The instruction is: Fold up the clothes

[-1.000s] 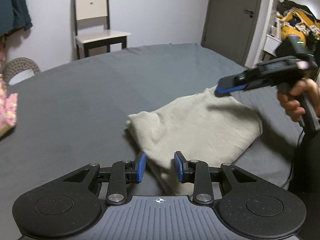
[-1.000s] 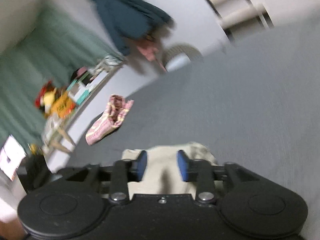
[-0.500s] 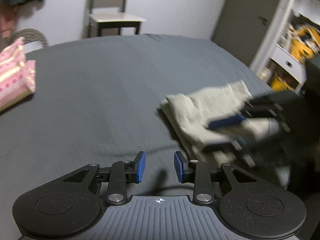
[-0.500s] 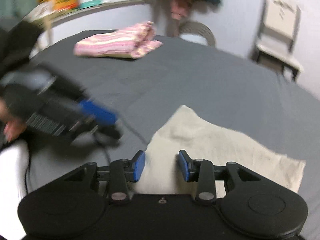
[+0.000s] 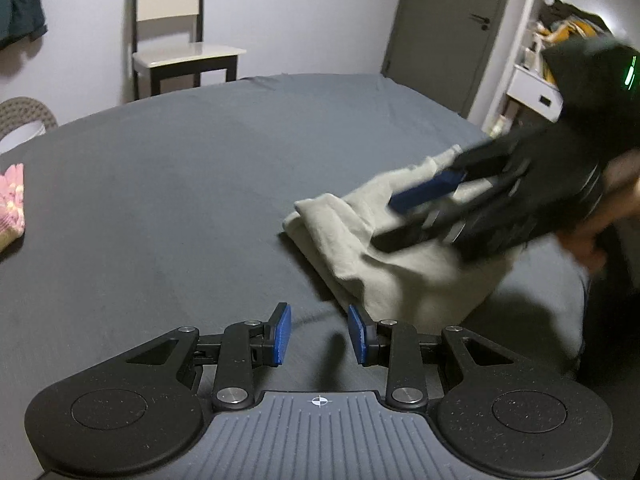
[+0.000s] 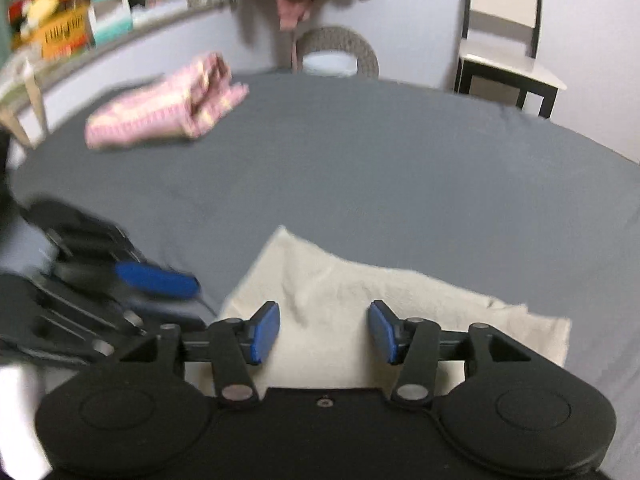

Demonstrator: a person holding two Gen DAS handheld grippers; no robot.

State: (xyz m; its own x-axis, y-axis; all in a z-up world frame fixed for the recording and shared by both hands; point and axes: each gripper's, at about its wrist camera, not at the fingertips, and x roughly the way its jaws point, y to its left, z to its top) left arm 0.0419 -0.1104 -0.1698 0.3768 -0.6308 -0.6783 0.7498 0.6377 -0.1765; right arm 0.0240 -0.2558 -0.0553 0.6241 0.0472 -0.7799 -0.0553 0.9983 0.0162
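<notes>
The folded beige cotton garment (image 5: pixel 384 256) lies on the dark grey bed sheet (image 5: pixel 192 184), near the bed's right edge as the left wrist camera sees it, and close to the near edge too. Its layers are stacked, with a rounded fold showing at the far-left corner of the bundle. Over it hangs the right hand-held gripper (image 5: pixel 404 220), blurred in the left view, its blue-padded fingers spread apart with nothing between them; whether the lower finger touches the cloth I cannot tell through the blur. From the right wrist camera the same right hand-held gripper (image 6: pixel 324 332) shows its two blue pads wide open, the pale fabric (image 6: pixel 360 304) spread directly below and ahead of them. A hand (image 5: pixel 600 220) grips its handle at the right border of the left view. The left hand-held gripper (image 5: pixel 319 334) sits just beside the garment's near corner, jaws parted and empty, above bare sheet. In the right view it appears at the left, blurred, one blue pad pointing toward the cloth's edge. Well apart from all this, toward the far left corner of the bed, rests a pink and cream striped folded cloth (image 6: pixel 168 104). Beyond the bed's far edge stand a cream wooden chair with dark legs (image 5: pixel 180 40) against the white wall, and a round woven basket (image 6: pixel 338 50).
</notes>
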